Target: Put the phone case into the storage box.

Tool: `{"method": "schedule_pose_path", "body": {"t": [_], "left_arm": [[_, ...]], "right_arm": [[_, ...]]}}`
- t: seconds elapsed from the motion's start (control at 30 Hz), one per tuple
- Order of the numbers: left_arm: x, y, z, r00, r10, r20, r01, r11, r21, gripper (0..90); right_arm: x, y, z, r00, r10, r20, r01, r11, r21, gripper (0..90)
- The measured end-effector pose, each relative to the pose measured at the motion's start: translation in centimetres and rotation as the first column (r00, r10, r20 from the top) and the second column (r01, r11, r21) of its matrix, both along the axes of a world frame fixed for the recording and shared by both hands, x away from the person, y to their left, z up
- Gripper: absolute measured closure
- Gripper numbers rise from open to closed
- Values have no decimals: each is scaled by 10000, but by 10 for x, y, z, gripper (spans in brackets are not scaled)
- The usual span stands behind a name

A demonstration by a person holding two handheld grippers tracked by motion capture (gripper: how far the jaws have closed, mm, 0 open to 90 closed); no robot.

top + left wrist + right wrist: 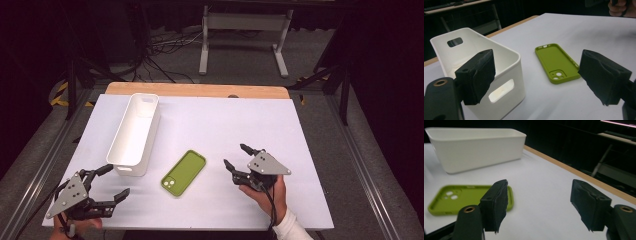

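A green phone case (pixel 184 172) lies hollow side up on the white table (pixel 200 125), camera cut-out towards the near edge. A long white bin (pixel 134 133) stands to its left, empty. My left gripper (pixel 113 183) is open at the near left corner, just below the bin's near end. In the left gripper view the bin (pixel 506 62) is behind the left jaw and the case (pixel 556 62) lies beyond the gap. My right gripper (pixel 237 156) is open, right of the case, nothing between its fingers. The right gripper view has the case (pixel 461 197) at lower left and the bin (pixel 476 147) behind.
A wooden strip (pixel 197 90) runs along the table's far edge. Beyond it stand a white metal frame (pixel 245 35) and cables on the floor. Dark rails flank the table.
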State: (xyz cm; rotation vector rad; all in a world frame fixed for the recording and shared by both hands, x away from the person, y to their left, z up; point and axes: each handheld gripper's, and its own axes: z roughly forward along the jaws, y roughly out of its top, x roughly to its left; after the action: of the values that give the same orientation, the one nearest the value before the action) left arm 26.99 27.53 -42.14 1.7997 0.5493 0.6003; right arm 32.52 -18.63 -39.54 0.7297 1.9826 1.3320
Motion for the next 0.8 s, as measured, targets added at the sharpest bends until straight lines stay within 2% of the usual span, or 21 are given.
{"method": "schedule_pose_path", "body": {"t": [0.03,0.07,0.13,0.17,0.23,0.27,0.33,0.37,0.43,0.47,0.5,0.6,0.67,0.8], "left_arm": [[0,0,0,10000,37,61,-38,10000,64,148],[0,1,-1,9999,83,57,-83,10000,56,148],[0,1,-1,9999,119,88,-120,9999,77,148],[0,1,-1,9999,143,52,-143,9999,49,143],[1,1,-2,9998,188,-6,-188,9998,50,134],[2,0,-2,9998,205,29,-205,9997,131,134],[2,-1,-3,9998,206,-44,-206,9997,142,134],[2,-1,-3,9998,194,-64,-193,9997,151,131],[3,-2,-4,9998,156,-110,-154,9998,146,137],[3,-2,-4,9998,145,-99,-142,9994,319,137],[3,-2,-5,9999,129,-95,-125,9993,354,137],[3,-3,-6,9998,96,-156,-91,9993,358,135],[4,-3,-6,9998,129,-149,-123,9992,379,131],[3,-3,-6,9995,306,-118,-303,9992,270,113]], "right_arm": [[10,7,6,9998,71,-170,-68,9999,140,321],[12,10,7,9998,177,-106,-175,9997,196,343],[16,15,9,9996,285,-11,-285,9995,160,356],[24,25,12,9989,450,105,-450,9990,-53,402],[33,34,13,9974,709,97,-708,9975,-79,458],[33,34,13,9974,709,97,-708,9975,-79,458],[43,45,14,9955,934,-127,-937,9954,-204,575],[50,54,12,9937,1071,-322,-1084,9932,-418,644],[56,63,9,9898,1276,-636,-1306,9903,-463,734],[60,68,7,9874,1372,-793,-1412,9888,-477,772],[60,68,7,9874,1372,-793,-1412,9888,-477,772],[71,82,0,9812,1519,-1194,-1623,9832,-832,899],[78,90,-4,9764,1643,-1405,-1791,9787,-1002,900],[91,108,-10,9704,1628,-1784,-1933,9664,-1697,900]]}}
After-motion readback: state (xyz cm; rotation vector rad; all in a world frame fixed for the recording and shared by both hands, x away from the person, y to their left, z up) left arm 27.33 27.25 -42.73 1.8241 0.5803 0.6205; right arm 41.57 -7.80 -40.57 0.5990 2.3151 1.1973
